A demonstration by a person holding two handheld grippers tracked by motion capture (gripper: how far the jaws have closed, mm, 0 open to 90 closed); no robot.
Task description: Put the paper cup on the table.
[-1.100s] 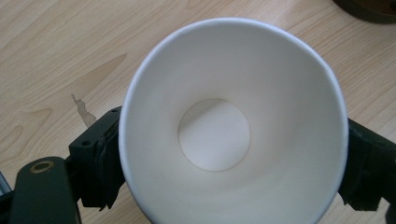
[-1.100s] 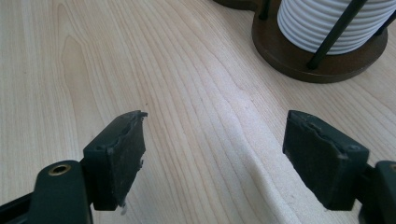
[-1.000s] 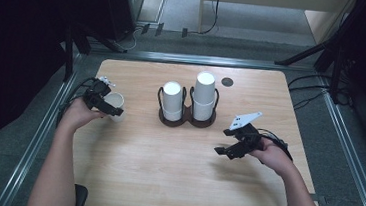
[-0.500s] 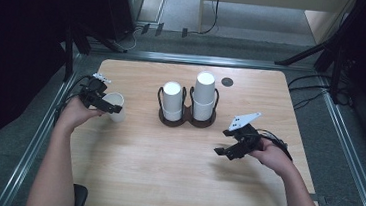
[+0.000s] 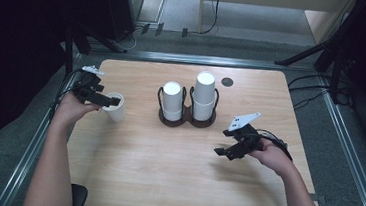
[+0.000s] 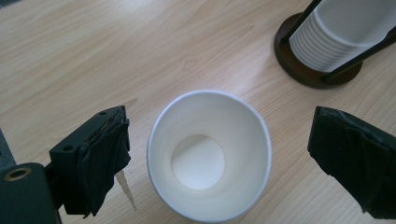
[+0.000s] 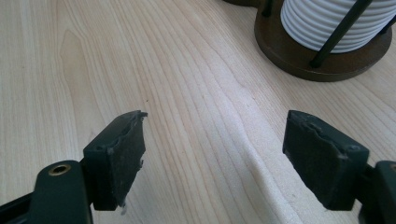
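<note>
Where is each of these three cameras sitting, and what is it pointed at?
High view: above the table, looking forward and down; both forearms, left hand-held gripper, right hand-held gripper.
Left gripper view: looks down between open jaws into the paper cup.
Right gripper view: open jaws over bare wood.
Shared: the cup holder.

Both grippers, left [image 5: 102, 100] and right [image 5: 224, 151], are black; each carries a pale grey three-cornered plate and a black cable. Their fingers [image 7: 119, 156] are blocky, with worn dark pads and brass-coloured screw holes. Forearms are bare.
</note>
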